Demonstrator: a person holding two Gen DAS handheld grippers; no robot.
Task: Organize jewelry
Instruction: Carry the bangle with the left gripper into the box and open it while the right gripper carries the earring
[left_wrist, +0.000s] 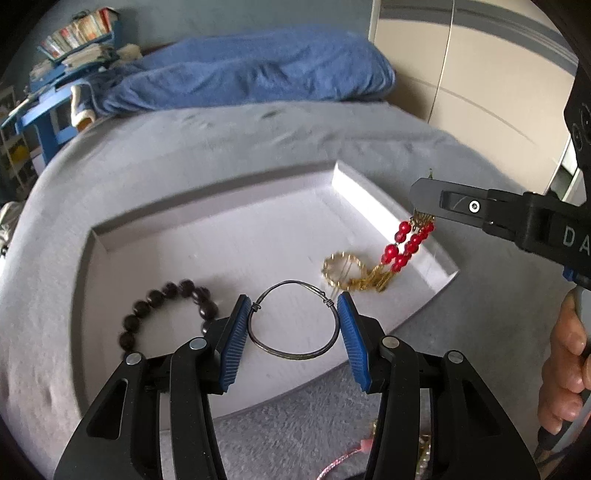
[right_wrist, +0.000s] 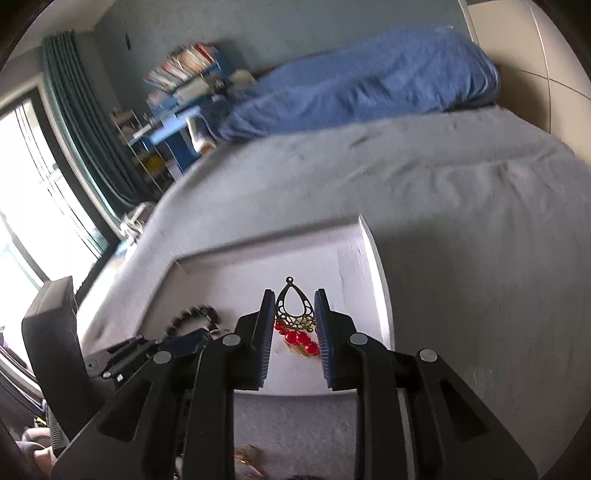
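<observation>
A white shallow tray (left_wrist: 207, 236) lies on a grey bed cover. Inside it are a black bead bracelet (left_wrist: 166, 291) at the left and a gold hoop piece (left_wrist: 327, 266) at the right. My left gripper (left_wrist: 293, 299) is over the tray's near side, shut on a dark wire bangle (left_wrist: 295, 356) that spans both blue pads. My right gripper (left_wrist: 421, 195) hangs over the tray's right side. It is shut on a gold filigree earring with red beads (left_wrist: 402, 245), whose gold fringe dangles down beside the hoop. The right wrist view shows that earring (right_wrist: 295, 322) pinched between the right gripper (right_wrist: 294, 293) pads.
A blue pillow (left_wrist: 258, 70) lies at the bed's far end, with blue shelves of books (left_wrist: 74, 40) behind it. A pale wardrobe (left_wrist: 480, 74) stands at the right, a window and curtain (right_wrist: 74, 110) at the left. A pink chain (left_wrist: 343, 458) lies on the cover near me. A hand (left_wrist: 569, 362) grips the right tool.
</observation>
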